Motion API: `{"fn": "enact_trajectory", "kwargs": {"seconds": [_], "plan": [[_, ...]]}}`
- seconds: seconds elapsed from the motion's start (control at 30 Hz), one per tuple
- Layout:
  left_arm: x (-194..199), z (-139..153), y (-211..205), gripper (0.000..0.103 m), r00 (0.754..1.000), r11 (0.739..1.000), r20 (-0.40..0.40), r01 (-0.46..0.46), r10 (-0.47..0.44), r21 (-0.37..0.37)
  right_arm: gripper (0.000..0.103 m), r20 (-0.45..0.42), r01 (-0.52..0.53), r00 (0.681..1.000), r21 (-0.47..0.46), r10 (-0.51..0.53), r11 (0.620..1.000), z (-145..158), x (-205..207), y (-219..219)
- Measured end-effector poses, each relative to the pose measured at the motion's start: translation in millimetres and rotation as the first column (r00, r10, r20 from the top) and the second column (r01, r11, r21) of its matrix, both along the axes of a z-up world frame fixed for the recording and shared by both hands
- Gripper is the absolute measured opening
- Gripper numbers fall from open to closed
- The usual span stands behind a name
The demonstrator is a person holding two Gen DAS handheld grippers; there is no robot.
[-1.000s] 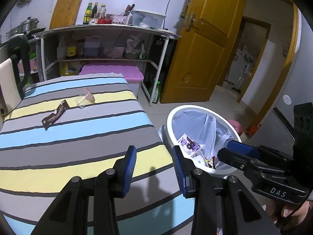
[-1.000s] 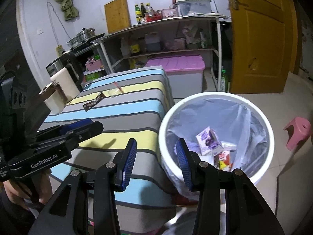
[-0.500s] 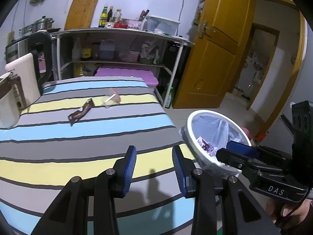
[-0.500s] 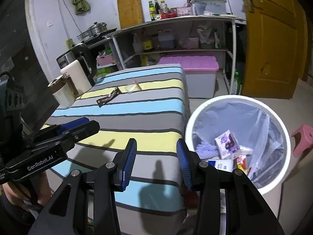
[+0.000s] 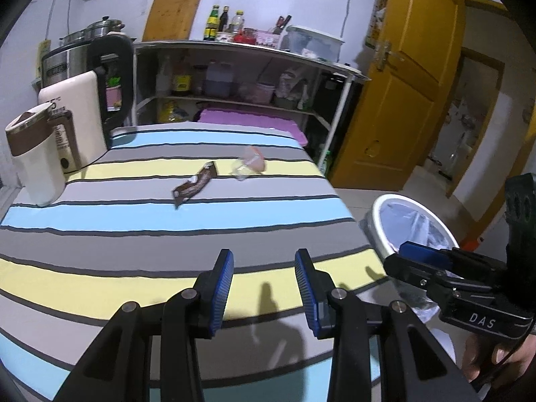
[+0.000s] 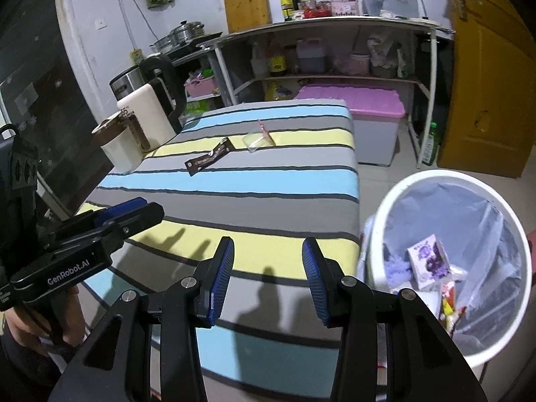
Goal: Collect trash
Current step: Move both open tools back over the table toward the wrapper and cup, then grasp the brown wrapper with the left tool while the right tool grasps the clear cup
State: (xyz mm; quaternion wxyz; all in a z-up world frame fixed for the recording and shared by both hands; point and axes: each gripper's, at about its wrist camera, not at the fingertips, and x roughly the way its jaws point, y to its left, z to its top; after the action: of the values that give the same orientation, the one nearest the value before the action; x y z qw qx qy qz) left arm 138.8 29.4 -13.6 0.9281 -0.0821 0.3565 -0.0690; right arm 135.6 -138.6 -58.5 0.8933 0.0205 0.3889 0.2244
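Both claws, the left gripper (image 5: 264, 283) and the right gripper (image 6: 268, 276), are apart and hold nothing; the thin brown wrapper (image 5: 195, 185) lies flat on the cloth, so a grab could slip off or pinch the cloth.

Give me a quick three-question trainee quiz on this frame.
1. How many pieces of trash lie on the striped table?
2. True or false: the bin already holds trash.
3. Which lies nearer the kettle: A, the brown wrapper, or B, the clear bag?

Key: 1. Two. 2. True. 3. A.
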Motion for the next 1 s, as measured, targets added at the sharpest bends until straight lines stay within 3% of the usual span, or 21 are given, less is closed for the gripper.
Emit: {"fn": "enact_trajectory", "kwargs": {"seconds": [0.4,0.53,1.0], "plan": [[41.8,-4.8,36.0,0.041,0.999,0.998,-0.02,-0.044,0.045,0.04,0.045,-0.027,-0.038,0.999,-0.008,0.038,0.999,-6.3,47.1,26.7],[59.4,-8.5,44.1,0.042,0.999,0.997,-0.025,-0.044,0.045,0.061,0.051,-0.028,-0.051,0.998,-0.005,0.05,0.999,-6.7,62.3,35.9],[130.0,-33.7,62.0,0.043,0.997,0.997,-0.079,-0.01,0.017,0.081,0.051,-0.02,-0.072,0.997,-0.033,0.071,0.997,-12.4,120.6,66.7]]}}
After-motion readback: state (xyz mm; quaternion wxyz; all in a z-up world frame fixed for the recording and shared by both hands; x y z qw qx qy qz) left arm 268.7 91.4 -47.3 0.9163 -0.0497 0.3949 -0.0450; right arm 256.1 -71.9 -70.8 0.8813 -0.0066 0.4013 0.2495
